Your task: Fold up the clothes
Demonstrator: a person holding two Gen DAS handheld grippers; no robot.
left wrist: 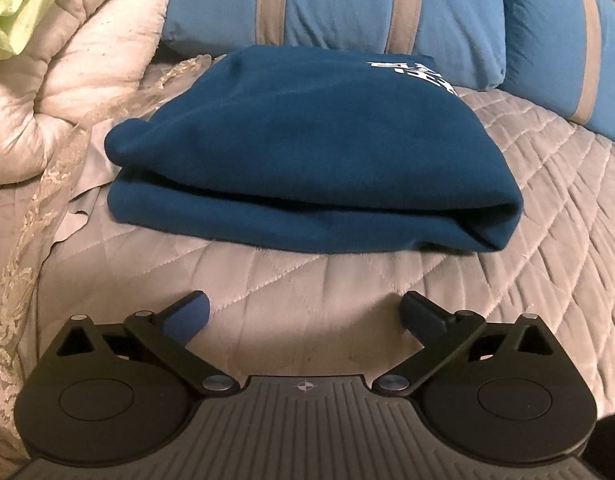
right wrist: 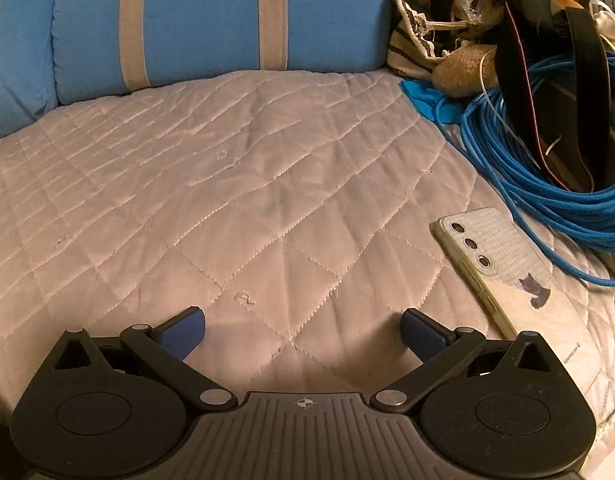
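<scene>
Item: folded blue garment (left wrist: 307, 152), lying on the quilted bedspread (left wrist: 507, 200) of a bed, ahead of the left gripper (left wrist: 305, 314). Long axis runs side to side across the left wrist view; the rounded fold edge faces the gripper, stacked in two thick layers, and white lettering (left wrist: 415, 74) sits at the far right corner. Near edge lies apart from the fingertips, with a strip of bare quilt between. Far edge lies close to the blue striped pillows (left wrist: 347, 12); left edge is near a bunched cream comforter (left wrist: 79, 60) (a pale green cloth (left wrist: 23, 0) on top).

Left gripper: jaws spread wide, nothing between them, angled down at the bed.

Right gripper (right wrist: 303, 330): jaws likewise wide apart and empty, angled down over open bedspread. To its right, a phone (right wrist: 507, 268) lies face down just beside the right finger, then a blue cable coil (right wrist: 547, 184) and mixed clutter at the bed's edge.
</scene>
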